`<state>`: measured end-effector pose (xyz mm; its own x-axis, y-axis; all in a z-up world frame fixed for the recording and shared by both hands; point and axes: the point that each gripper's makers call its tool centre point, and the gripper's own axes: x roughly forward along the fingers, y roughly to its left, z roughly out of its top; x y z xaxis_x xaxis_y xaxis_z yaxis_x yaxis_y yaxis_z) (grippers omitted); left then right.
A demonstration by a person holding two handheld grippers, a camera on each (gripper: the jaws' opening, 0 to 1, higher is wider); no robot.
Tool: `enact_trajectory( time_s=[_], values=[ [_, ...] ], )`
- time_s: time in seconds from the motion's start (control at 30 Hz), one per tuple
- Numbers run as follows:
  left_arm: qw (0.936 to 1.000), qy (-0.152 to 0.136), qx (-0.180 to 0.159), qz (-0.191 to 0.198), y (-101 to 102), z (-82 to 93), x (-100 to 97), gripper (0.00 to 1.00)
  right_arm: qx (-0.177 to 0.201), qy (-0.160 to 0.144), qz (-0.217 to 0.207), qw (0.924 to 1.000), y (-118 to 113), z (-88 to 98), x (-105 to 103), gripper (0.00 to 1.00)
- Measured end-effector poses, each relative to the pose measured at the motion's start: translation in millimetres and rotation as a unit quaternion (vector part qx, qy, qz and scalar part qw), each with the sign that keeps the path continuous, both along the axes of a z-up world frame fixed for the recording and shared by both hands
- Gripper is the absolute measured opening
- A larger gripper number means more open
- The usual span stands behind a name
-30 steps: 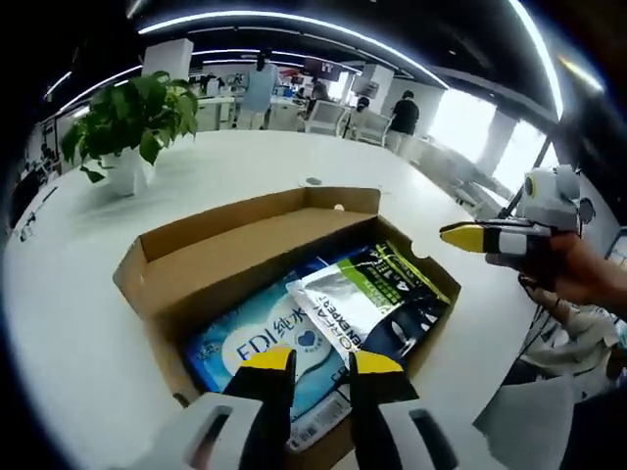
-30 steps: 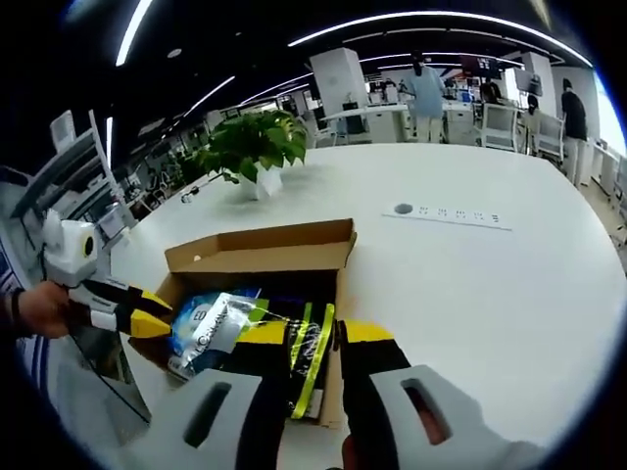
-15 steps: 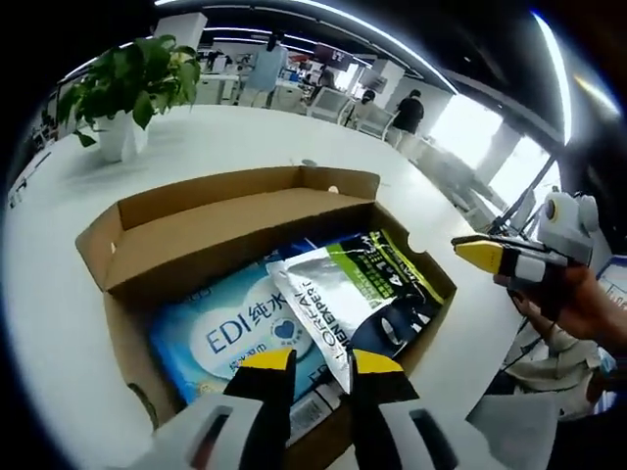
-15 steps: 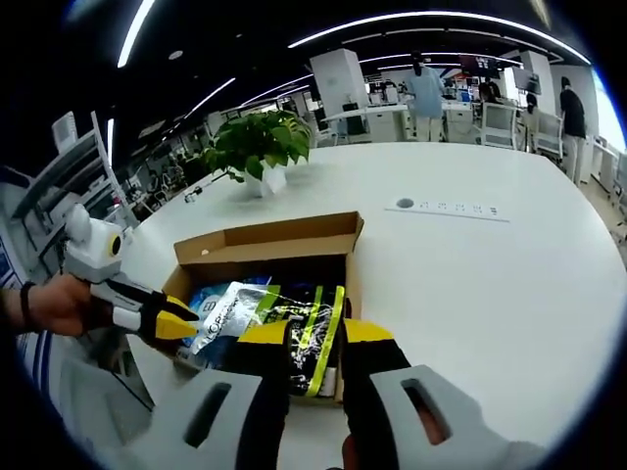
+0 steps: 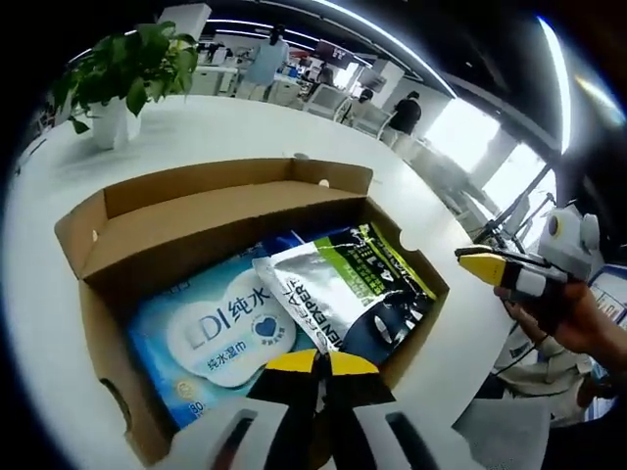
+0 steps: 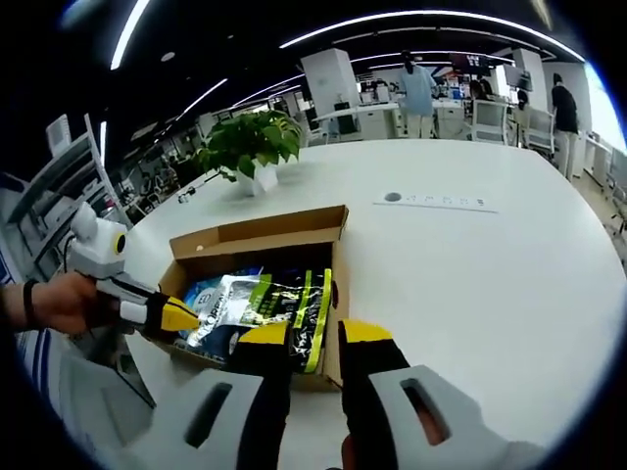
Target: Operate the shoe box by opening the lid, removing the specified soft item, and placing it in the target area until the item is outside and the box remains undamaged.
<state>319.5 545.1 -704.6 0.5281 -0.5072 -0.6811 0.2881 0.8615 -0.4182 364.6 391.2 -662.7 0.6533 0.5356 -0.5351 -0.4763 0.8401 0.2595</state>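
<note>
Box open, pouch inside

Shoe box (image 5: 118,220) lid folded back. Silver-green pouch (image 5: 333,289) lies atop blue wipes pack (image 5: 211,333). Left gripper (image 5: 321,364) clenched at near wall; right gripper (image 6: 315,335) parted over near rim. White table (image 6: 470,284) bare rightward.

Left gripper (image 5: 321,360) jaws closed, seemingly empty; right gripper (image 6: 315,333) jaws apart.

Left gripper view looks down closely into the open shoe box (image 5: 196,211); right gripper view faces it from farther back, sharing its contents.
</note>
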Motion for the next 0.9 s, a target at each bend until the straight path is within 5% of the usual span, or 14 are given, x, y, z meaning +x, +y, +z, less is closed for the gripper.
enact_trajectory(
  time_s=[0.9],
  values=[
    [0.9994, -0.007, 0.005, 0.033, 31, 0.1, -1.5, 0.0, 0.005, 0.014, 0.015, 0.9998, 16, -8.0, -6, 0.17]
  ],
)
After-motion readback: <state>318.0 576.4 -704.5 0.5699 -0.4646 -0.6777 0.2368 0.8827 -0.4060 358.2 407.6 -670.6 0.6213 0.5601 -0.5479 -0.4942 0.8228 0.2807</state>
